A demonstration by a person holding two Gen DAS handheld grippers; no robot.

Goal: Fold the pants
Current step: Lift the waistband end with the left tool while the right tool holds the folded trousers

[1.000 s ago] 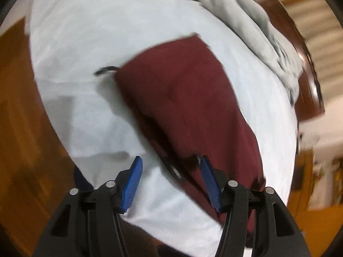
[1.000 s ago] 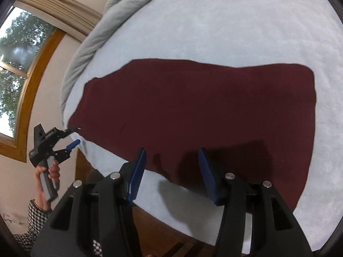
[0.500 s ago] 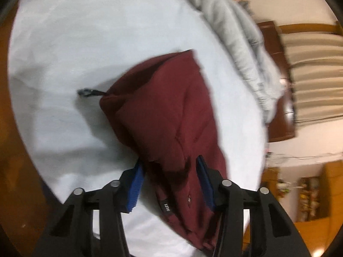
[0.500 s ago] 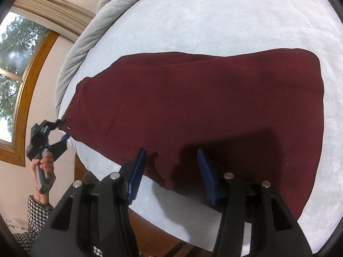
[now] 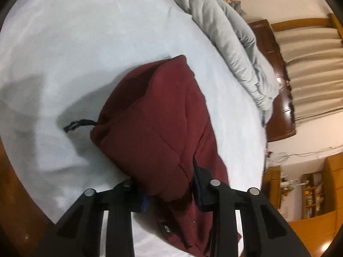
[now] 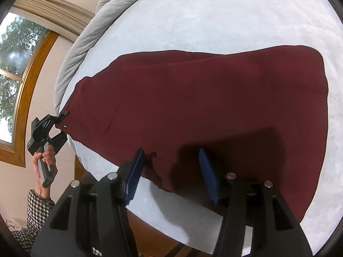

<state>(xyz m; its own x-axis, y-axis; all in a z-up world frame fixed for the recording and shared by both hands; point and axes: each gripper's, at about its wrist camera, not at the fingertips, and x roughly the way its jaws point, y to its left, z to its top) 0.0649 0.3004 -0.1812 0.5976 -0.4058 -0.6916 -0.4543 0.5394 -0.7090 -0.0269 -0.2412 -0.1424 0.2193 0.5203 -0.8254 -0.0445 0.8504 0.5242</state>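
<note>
Left wrist view shows our left gripper (image 5: 169, 184) with its jaws just closing on the waistband end of the maroon pants (image 5: 154, 128), a bunched fold of cloth between the blue pads; a black drawstring (image 5: 79, 124) trails off the waist corner. Our right gripper (image 6: 171, 171) hovers with its jaws half spread over the near edge of the pants, pinching nothing. We see the pants spread flat along the near side of the pale bed sheet (image 6: 214, 21), waist toward the window (image 6: 12, 64). We judge the fabric soft, light and limp: it will sag and drag between holds, so pinching through all layers at the waistband and hem corners should keep edges aligned.
</note>
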